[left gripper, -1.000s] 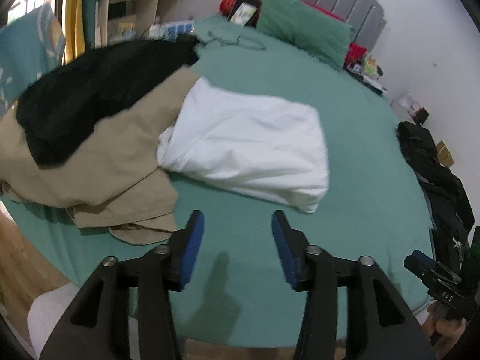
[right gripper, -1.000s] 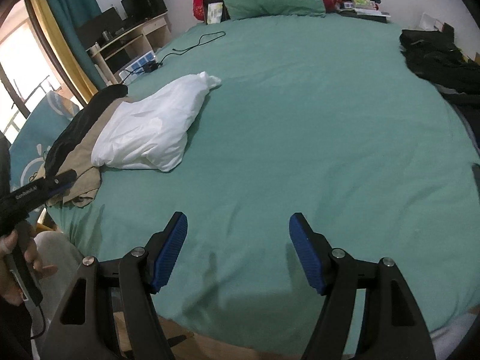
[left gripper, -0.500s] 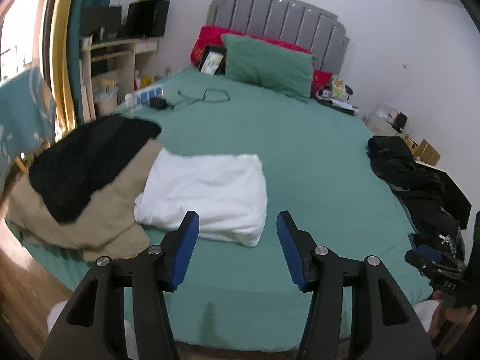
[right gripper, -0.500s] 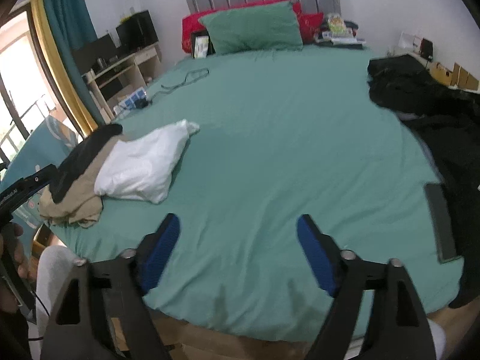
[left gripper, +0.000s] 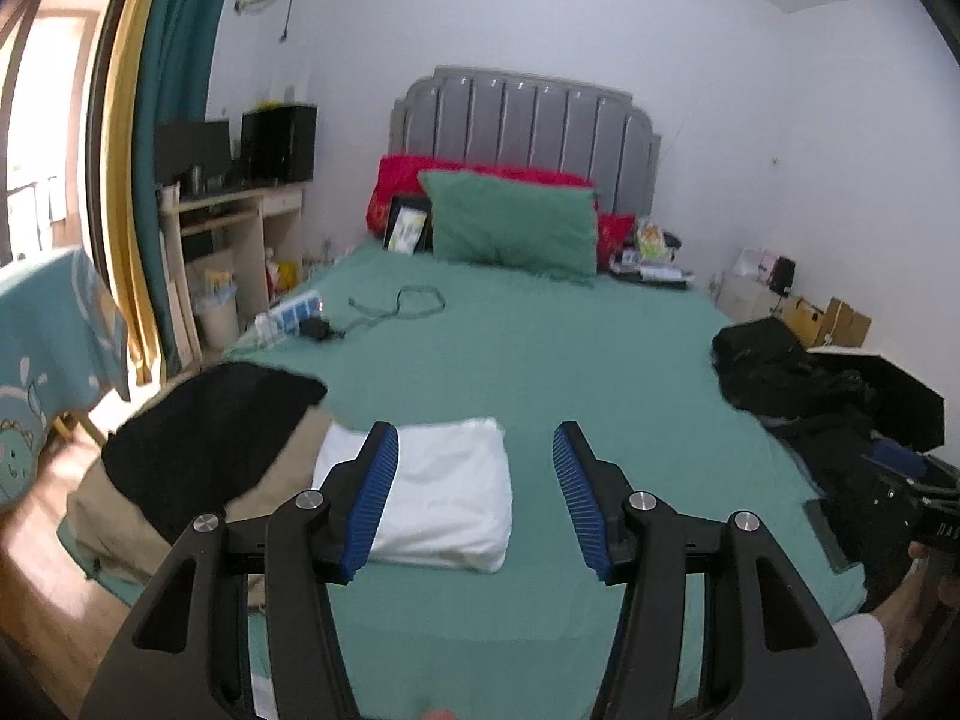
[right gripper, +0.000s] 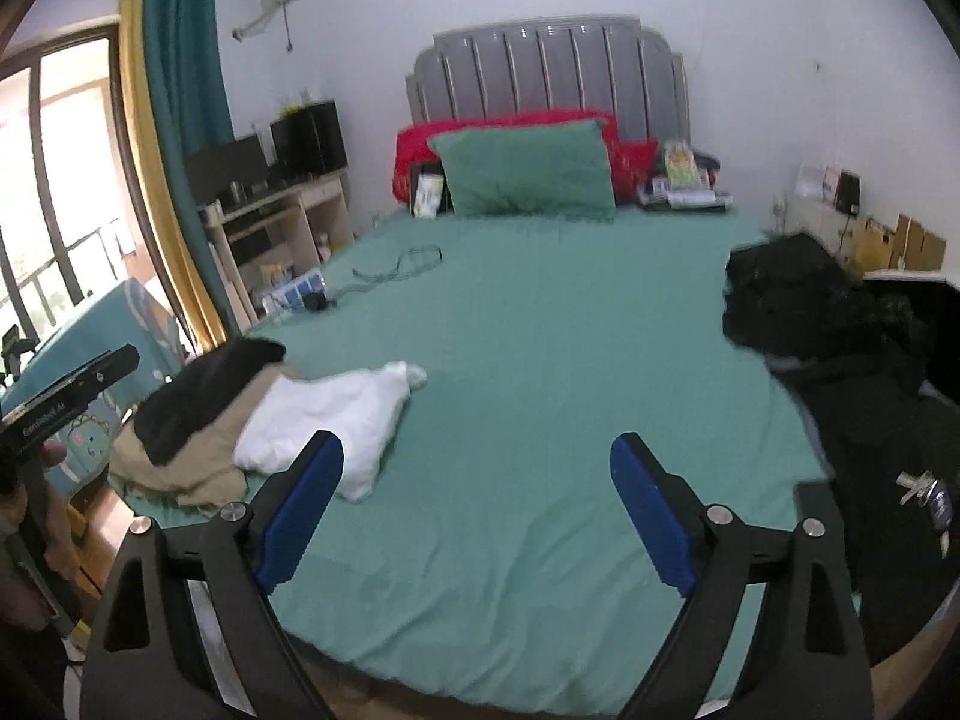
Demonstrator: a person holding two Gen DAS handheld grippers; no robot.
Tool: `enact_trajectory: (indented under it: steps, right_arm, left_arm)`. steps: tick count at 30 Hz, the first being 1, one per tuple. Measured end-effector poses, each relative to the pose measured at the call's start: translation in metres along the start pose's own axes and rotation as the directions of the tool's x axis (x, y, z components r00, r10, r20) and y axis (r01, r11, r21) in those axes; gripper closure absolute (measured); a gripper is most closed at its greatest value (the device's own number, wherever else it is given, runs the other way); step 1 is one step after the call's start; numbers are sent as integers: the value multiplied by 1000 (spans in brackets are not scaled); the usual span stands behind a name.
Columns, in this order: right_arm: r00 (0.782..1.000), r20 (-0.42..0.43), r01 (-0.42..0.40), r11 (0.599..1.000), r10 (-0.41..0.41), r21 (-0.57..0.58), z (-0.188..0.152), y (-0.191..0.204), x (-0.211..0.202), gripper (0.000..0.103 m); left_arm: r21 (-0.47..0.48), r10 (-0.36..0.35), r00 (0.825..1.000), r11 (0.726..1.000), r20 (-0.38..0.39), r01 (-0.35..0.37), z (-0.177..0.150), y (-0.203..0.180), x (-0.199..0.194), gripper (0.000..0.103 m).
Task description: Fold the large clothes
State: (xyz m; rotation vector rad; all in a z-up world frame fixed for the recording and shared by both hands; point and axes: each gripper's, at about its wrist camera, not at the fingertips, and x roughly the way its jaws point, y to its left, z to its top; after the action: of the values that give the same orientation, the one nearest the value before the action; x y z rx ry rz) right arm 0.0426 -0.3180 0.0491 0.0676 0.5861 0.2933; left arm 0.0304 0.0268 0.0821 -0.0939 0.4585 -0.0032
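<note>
A folded white garment [left gripper: 447, 492] lies at the near left of the green bed [left gripper: 540, 360]; it also shows in the right wrist view [right gripper: 336, 420]. Beside it lie a folded tan garment [left gripper: 120, 510] with a black one [left gripper: 204, 426] on top. A heap of black clothes [left gripper: 780, 378] sits at the bed's right edge, also in the right wrist view [right gripper: 840, 348]. My left gripper [left gripper: 474, 468] is open and empty, held back from the bed's foot. My right gripper [right gripper: 477, 480] is open and empty, also above the bed's foot.
A green pillow [left gripper: 510, 228] and red pillows [left gripper: 402, 180] lean on the grey headboard [left gripper: 528, 120]. A cable and charger [left gripper: 360, 318] lie at the far left of the bed. A desk [left gripper: 228, 228] stands left. Keys [right gripper: 924, 492] rest on the black heap.
Both grippers have pulled back and tilted up from the bed, so the whole room shows. The clothes have not moved. Both grippers stay open.
</note>
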Motion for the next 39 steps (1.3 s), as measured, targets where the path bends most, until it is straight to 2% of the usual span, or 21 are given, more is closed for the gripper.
enact_trajectory:
  steps: [8, 12, 16, 21, 29, 32, 35, 39]
  right_arm:
    - [988, 157, 9, 996, 5, -84, 25, 23, -44, 8]
    - [974, 226, 10, 995, 13, -98, 33, 29, -61, 2]
    - [965, 263, 10, 995, 16, -97, 35, 32, -68, 1]
    - [966, 257, 8, 995, 18, -100, 31, 34, -58, 1]
    - [973, 231, 35, 995, -12, -98, 14, 32, -32, 1]
    - [977, 211, 46, 993, -21, -112, 1, 28, -16, 1]
    - [989, 145, 40, 992, -22, -119, -8, 22, 7, 1]
    - [992, 123, 25, 994, -12, -110, -13, 13, 20, 1]
  left_arm:
    - [25, -2, 993, 1000, 115, -1, 24, -8, -36, 46]
    - [49, 10, 984, 999, 176, -19, 27, -12, -48, 28]
    - [76, -3, 987, 997, 162, -9, 24, -17, -45, 25]
    - [62, 9, 993, 998, 122, -17, 14, -13, -34, 24]
    - [47, 23, 993, 998, 116, -29, -8, -4, -12, 24]
    - [55, 37, 997, 998, 69, -41, -23, -5, 11, 24]
    - [43, 48, 999, 998, 10, -48, -34, -7, 35, 24]
    - [17, 61, 998, 998, -7, -61, -42, -9, 50, 25]
